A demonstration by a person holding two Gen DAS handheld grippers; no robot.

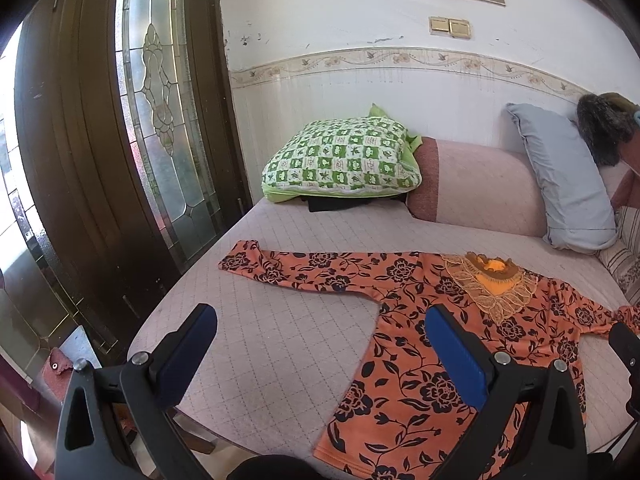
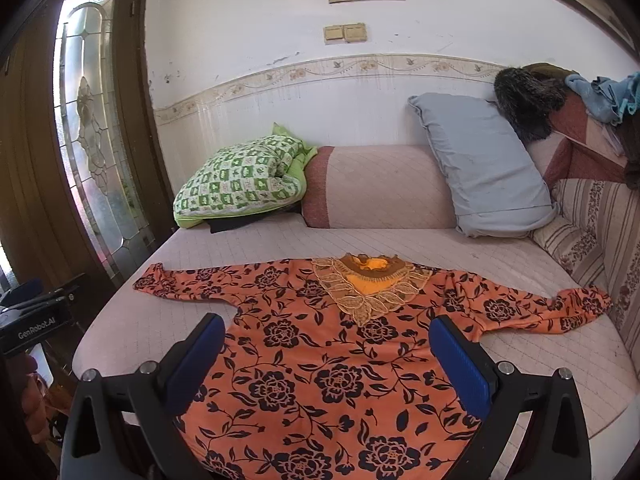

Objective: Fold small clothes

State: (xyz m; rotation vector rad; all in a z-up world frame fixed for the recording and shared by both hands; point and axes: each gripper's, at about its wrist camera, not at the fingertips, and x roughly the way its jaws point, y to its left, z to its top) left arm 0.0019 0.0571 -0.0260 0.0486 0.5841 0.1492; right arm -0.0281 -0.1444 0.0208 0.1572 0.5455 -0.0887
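Orange fabric with black roses fills the middle of what I see: one long-sleeved top (image 2: 320,360) lies flat and face-up on the quilted pink bed (image 2: 280,240), both sleeves spread out to the sides and the lace-trimmed neckline pointing toward the wall.

Starting at the left, one dark wooden door (image 1: 100,160) holds a leaded glass panel. Next comes one green-and-white checked pillow (image 1: 340,156) at the head of the bed, then one pink bolster (image 2: 380,188) in the centre, then one pale blue pillow (image 2: 484,168) leaning at the right. Beyond that sits a heap of dark and blue clothing (image 2: 560,96) on striped cushions. Two beige switch plates (image 2: 345,33) are on the wall above.

My left claw (image 1: 320,332) hangs released over the bed beside the top's left edge, its two blue pads wide apart and grasping nothing. My right claw (image 2: 326,340) is likewise spread wide, empty, poised above the top's body.
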